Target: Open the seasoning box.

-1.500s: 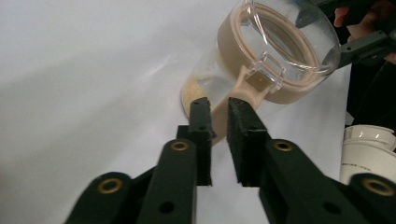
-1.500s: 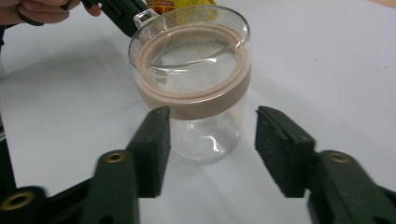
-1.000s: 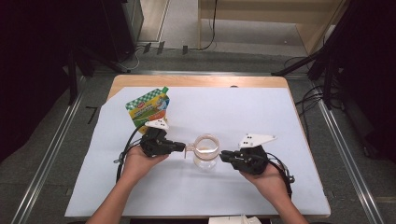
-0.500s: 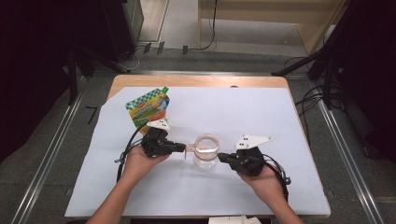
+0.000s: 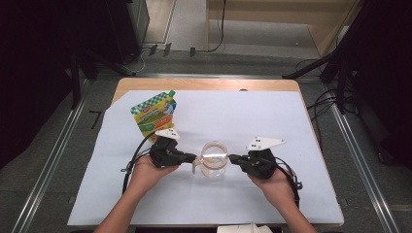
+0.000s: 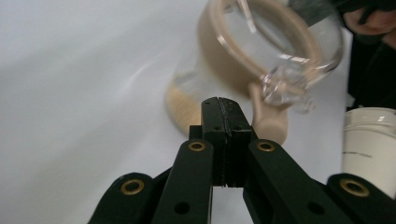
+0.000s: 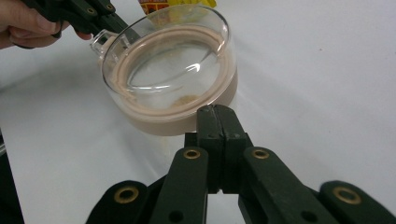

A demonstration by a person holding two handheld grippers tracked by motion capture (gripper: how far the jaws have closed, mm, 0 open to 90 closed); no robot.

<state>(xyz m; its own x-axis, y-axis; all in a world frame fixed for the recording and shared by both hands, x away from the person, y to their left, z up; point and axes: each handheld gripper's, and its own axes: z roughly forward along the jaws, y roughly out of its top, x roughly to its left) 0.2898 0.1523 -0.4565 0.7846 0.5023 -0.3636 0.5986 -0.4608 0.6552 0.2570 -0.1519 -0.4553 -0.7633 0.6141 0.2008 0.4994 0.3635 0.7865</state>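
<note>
Two closed grippers, the left gripper point(image 5: 192, 158) at the handle and the right gripper point(image 5: 233, 158) opposite, neither holding anything, flank the glass jar point(image 5: 214, 158) mid-table; next, presumably, jaws must open to grasp it, with the juice pouch point(image 5: 153, 113) farther left.

Both forearms are reaching in from the near edge, angled inward toward each other. The left gripper point(image 5: 190, 158) is pointing right with its jaws pressed together (no gap showing between them). The right gripper point(image 5: 233, 158) is pointing left, facing it, its jaws likewise closed tight.
</note>
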